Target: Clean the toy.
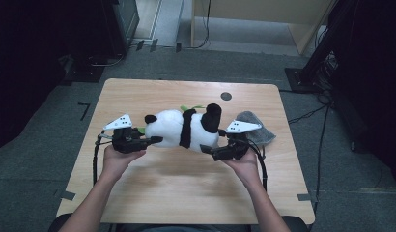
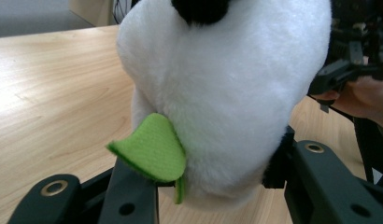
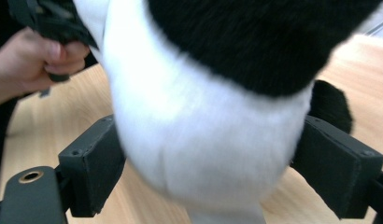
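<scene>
A black and white plush panda (image 1: 181, 128) lies on its side across the middle of the wooden table (image 1: 186, 188). My left gripper (image 1: 155, 140) is shut on its white end; in the left gripper view the jaws squeeze the white fur (image 2: 227, 93) from both sides, just behind a green felt leaf (image 2: 152, 151). My right gripper (image 1: 208, 149) sits at the end with the black ear. Its jaws stand wide, with the blurred white and black plush (image 3: 203, 140) between the pads (image 3: 94, 163) and no visible squeeze.
A grey cloth (image 1: 256, 128) lies on the table just right of the right gripper. A small dark round spot (image 1: 226, 95) marks the tabletop near the far edge. Cables trail from both grippers. Dark equipment and stands ring the table on the floor.
</scene>
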Demonstrator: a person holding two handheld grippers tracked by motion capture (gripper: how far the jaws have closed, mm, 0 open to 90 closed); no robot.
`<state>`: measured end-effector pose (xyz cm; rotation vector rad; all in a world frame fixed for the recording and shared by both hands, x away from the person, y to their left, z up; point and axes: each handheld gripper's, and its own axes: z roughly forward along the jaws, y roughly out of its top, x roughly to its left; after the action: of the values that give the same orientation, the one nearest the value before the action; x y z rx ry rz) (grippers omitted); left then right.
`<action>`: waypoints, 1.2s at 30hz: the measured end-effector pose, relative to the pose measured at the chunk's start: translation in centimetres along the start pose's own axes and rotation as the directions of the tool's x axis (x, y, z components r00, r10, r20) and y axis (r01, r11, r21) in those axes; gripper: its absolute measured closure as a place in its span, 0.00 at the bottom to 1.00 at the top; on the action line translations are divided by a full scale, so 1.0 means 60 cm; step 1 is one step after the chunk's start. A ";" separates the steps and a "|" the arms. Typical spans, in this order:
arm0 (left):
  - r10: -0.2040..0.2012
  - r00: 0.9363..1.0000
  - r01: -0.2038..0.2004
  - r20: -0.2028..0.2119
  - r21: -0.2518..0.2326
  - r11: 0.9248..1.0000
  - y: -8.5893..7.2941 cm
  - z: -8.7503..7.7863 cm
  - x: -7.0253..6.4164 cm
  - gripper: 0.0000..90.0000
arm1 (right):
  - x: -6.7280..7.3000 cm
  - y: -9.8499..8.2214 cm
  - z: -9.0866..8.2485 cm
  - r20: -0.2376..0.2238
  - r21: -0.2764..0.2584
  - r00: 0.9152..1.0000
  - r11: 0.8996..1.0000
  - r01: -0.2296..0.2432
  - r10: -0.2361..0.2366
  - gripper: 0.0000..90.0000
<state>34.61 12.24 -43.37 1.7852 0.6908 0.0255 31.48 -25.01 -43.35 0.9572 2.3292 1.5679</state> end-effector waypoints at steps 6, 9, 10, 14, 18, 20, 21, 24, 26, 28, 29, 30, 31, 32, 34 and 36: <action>-0.028 0.999 0.030 0.047 -0.034 0.999 0.006 -0.010 0.001 0.65 | 0.001 -0.016 0.008 0.038 0.040 0.994 0.994 0.103 -0.104 0.16; -0.043 0.997 0.045 0.068 -0.026 0.999 0.005 0.000 -0.003 0.65 | 0.011 -0.015 0.015 0.052 0.016 0.990 0.991 0.132 -0.132 0.16; -0.051 0.996 0.053 0.067 -0.031 0.998 0.004 0.003 -0.003 0.64 | 0.018 -0.014 0.016 0.085 0.016 0.985 0.988 0.151 -0.151 0.17; -0.072 0.996 0.073 0.053 -0.013 0.997 0.001 0.009 0.001 0.55 | 0.023 -0.012 0.011 0.104 0.020 0.985 0.991 0.136 -0.137 0.28; -0.067 0.997 0.067 0.043 0.005 0.998 -0.004 0.016 0.003 0.39 | 0.015 -0.012 0.009 0.085 0.039 0.992 0.995 0.087 -0.090 0.31; -0.064 0.997 0.064 0.039 0.017 0.998 -0.007 0.019 0.006 0.33 | 0.013 -0.011 0.008 0.080 0.043 0.995 0.997 0.064 -0.067 0.34; -0.056 0.998 0.055 0.035 0.022 0.998 -0.008 0.020 0.007 0.31 | 0.012 -0.011 0.007 0.084 0.048 0.995 0.997 0.058 -0.062 0.37; -0.012 1.000 0.011 0.020 0.030 0.999 -0.009 0.023 0.004 0.27 | 0.011 -0.009 0.005 0.083 0.054 0.996 0.998 0.039 -0.043 0.45; 0.019 1.000 -0.019 0.009 0.034 0.999 -0.010 0.023 0.002 0.25 | 0.006 -0.008 0.003 0.076 0.053 0.997 0.999 0.003 -0.007 0.48; 0.035 0.999 -0.035 0.005 0.031 0.999 -0.011 0.023 0.002 0.24 | 0.000 -0.007 0.000 0.057 0.046 0.998 0.998 -0.041 0.038 0.50; 0.043 0.999 -0.043 0.005 0.034 0.998 -0.012 0.023 0.002 0.24 | -0.002 -0.006 -0.002 0.055 0.042 0.997 0.998 -0.053 0.050 0.51; 0.066 0.998 -0.066 0.005 0.042 0.997 -0.014 0.023 0.001 0.24 | -0.003 -0.005 -0.003 0.054 0.038 0.997 0.998 -0.059 0.056 0.52; 0.085 0.996 -0.085 0.009 0.051 0.995 -0.016 0.024 0.000 0.24 | -0.004 -0.003 -0.006 0.049 0.034 0.996 0.997 -0.071 0.069 0.52; 0.106 0.994 -0.107 0.008 0.062 0.992 -0.018 0.025 -0.002 0.24 | -0.005 -0.002 -0.009 0.045 0.028 0.996 0.997 -0.079 0.077 0.53; 0.143 0.990 -0.143 0.005 0.095 0.985 -0.023 0.027 -0.004 0.24 | -0.006 0.000 -0.014 0.040 0.018 0.995 0.996 -0.090 0.089 0.54; 0.160 0.987 -0.159 -0.001 0.108 0.981 -0.026 0.030 -0.008 0.25 | -0.006 0.001 -0.016 0.039 0.020 0.995 0.995 -0.098 0.097 0.55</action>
<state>34.20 10.69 -45.22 1.9420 0.5629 0.1071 31.32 -25.94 -42.95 1.1114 2.3110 1.5486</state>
